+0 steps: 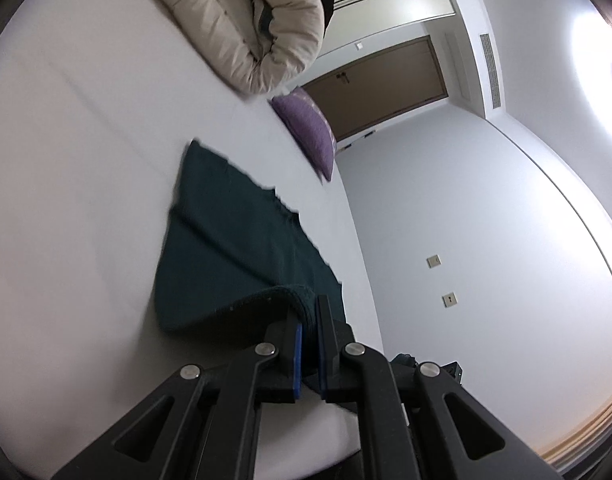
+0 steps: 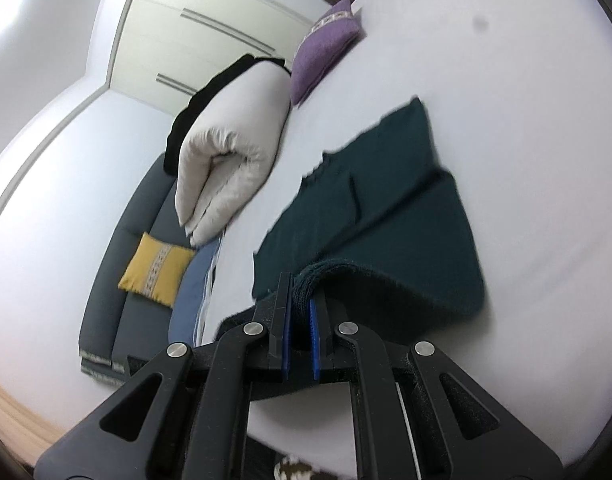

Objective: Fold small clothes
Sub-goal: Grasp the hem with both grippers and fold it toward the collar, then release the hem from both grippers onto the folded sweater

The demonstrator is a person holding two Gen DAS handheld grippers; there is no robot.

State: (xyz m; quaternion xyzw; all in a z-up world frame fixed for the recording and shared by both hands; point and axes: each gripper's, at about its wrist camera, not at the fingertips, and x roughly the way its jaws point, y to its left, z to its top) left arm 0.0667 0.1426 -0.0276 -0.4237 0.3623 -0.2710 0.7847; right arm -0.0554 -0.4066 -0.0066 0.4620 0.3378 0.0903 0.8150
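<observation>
Garment: dark teal knit garment lies spread on the white bed, its near hem lifted off the sheet at both corners; further off, a rolled cream duvet and a purple cushion
Step in hand: by my reading, carrying the near hem over to the far edge; do it well by keeping both corners level and taut, laying edge on edge, and not letting the middle sag
Left gripper: blue pads nearly closed, pinching a thick fold of the hem
Right gripper: jaws narrowly apart, clamped on the bunched hem edge; garment lies beyond it; a yellow cushion sits on the grey sofa beside the bed
</observation>
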